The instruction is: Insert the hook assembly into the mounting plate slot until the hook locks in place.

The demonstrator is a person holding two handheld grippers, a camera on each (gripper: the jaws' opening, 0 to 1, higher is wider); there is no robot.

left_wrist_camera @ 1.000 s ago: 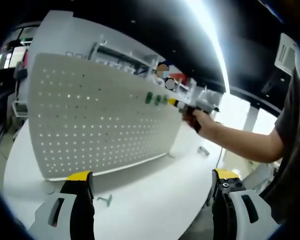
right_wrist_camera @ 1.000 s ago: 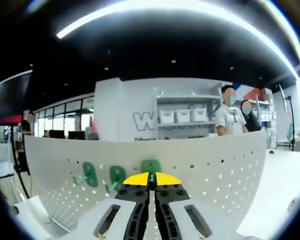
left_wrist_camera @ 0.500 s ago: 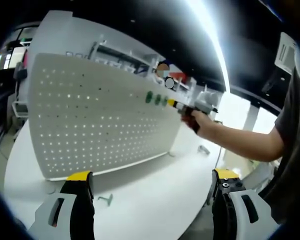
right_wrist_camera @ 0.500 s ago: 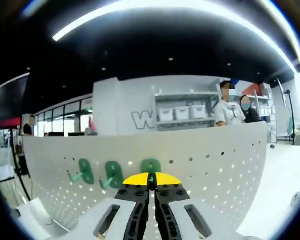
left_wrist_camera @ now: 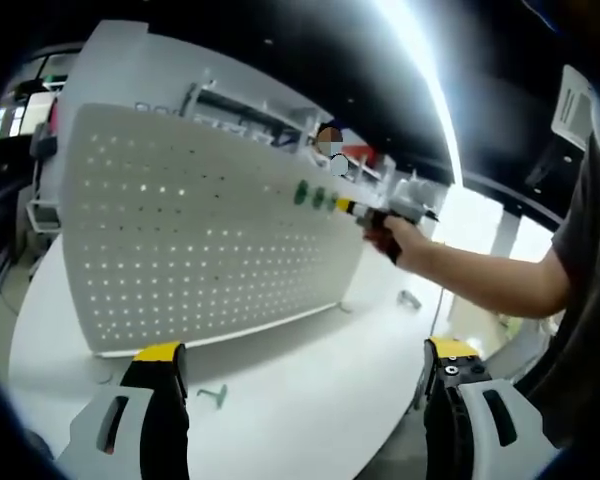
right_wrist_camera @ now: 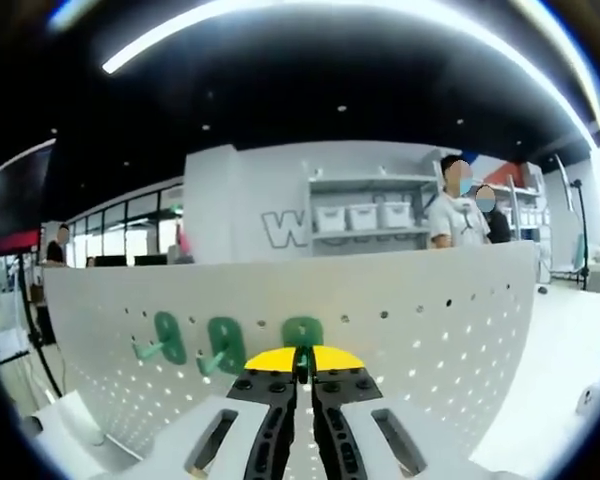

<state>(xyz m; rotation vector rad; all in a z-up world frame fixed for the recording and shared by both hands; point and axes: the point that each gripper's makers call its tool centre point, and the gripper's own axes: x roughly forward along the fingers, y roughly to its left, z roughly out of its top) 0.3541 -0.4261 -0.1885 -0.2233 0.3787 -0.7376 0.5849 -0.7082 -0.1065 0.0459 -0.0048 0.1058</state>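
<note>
A white pegboard stands upright on a round white table. Two green hooks hang in its upper row. My right gripper is shut on a third green hook, holding its plate against the pegboard just right of the other two. In the left gripper view, a hand holds the right gripper at the board's upper right, beside the green hooks. My left gripper hangs open over the table's front, with nothing between its jaws.
A spare green hook lies on the table in front of the board. A small metal piece lies at the right. The person's arm reaches in from the right. People stand by shelves behind the board.
The right gripper stays at the board with the hook in its jaws. Both views have shifted only slightly. The left gripper remains open.
</note>
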